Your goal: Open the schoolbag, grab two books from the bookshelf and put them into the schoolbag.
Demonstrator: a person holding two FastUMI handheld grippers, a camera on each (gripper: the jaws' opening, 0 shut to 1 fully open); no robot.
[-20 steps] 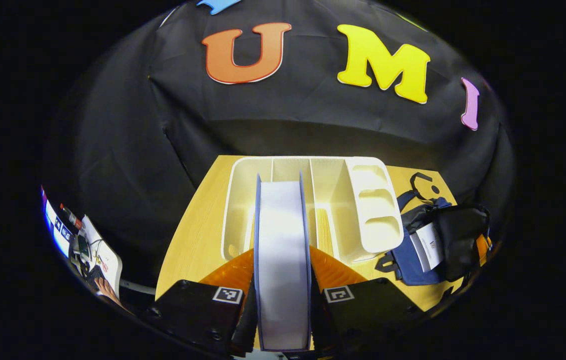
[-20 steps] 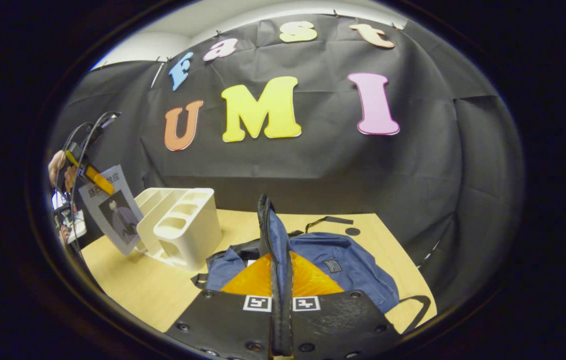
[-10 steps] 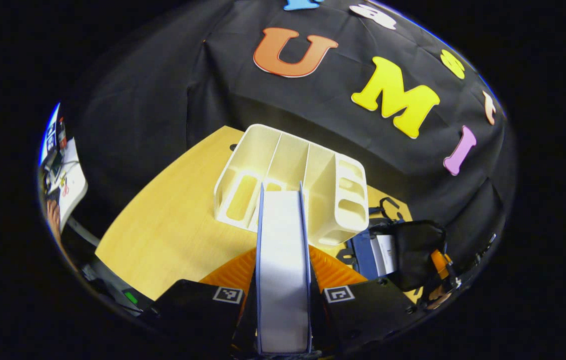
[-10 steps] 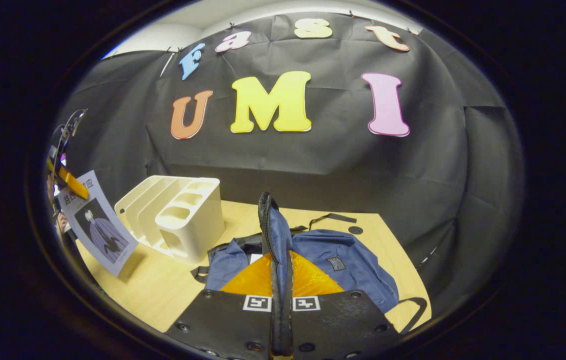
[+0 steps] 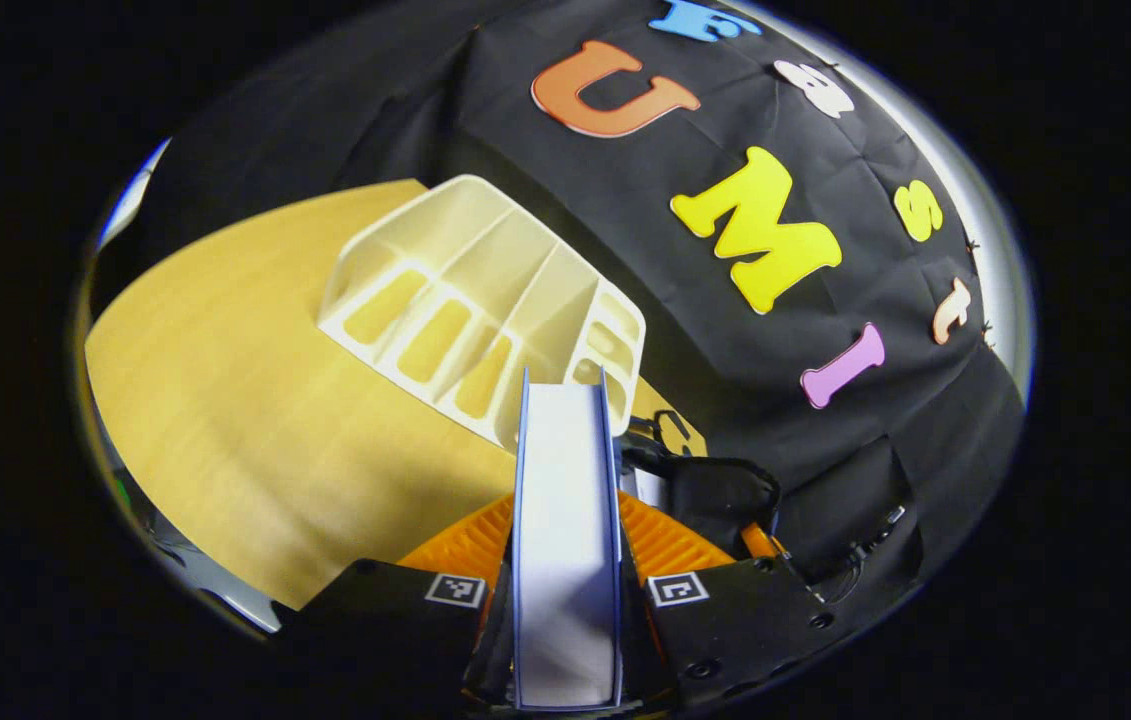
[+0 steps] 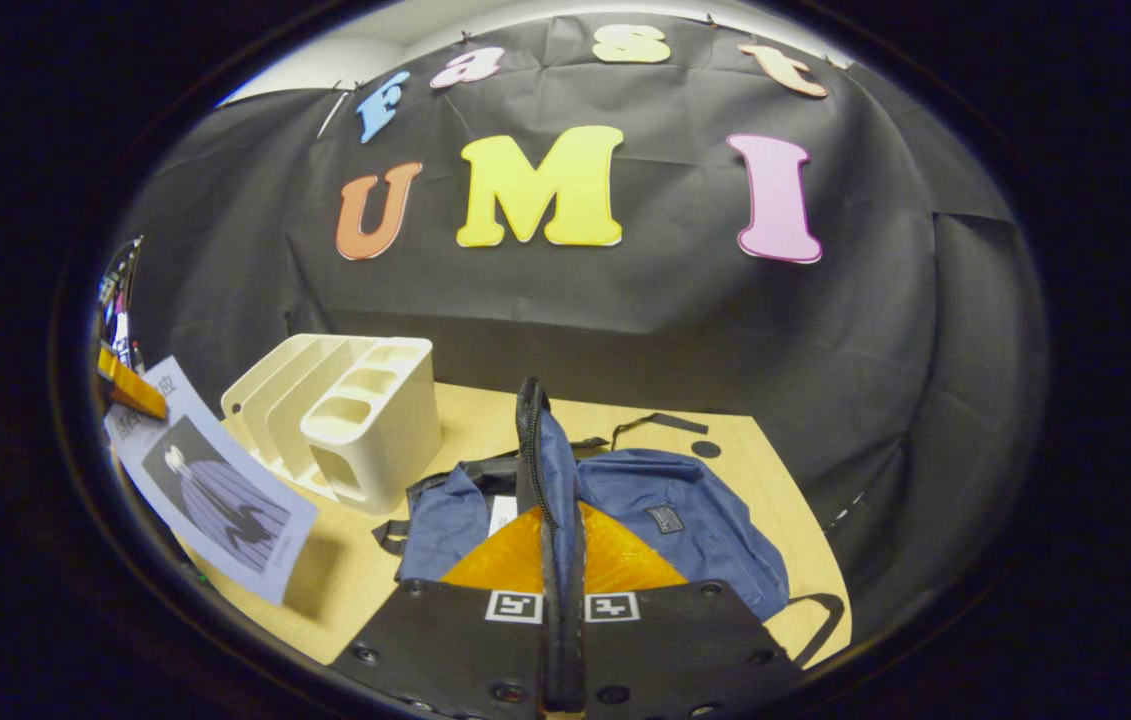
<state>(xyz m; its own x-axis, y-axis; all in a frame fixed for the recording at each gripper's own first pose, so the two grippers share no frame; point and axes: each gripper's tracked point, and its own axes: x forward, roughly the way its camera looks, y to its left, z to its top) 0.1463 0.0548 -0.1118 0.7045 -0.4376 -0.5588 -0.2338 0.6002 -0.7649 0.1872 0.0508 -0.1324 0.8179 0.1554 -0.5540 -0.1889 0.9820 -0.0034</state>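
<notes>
**Book clamped in left claw, bag flap pinched in right**

We see our left gripper (image 5: 565,560) clamped on a book (image 5: 566,520), page edges facing us; its cover print is too small to read. Beyond its tip stands the cream bookshelf (image 5: 485,300), slots empty. Our right gripper (image 6: 562,560) is closed on the schoolbag (image 6: 685,530) flap, lifting it; a white book (image 6: 502,513) lies inside, just left.

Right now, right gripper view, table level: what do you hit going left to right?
book held up at the left edge → white bookshelf → blue schoolbag, its opened flap pinched upright in the right gripper → black strap loop at the table's right edge.
</notes>
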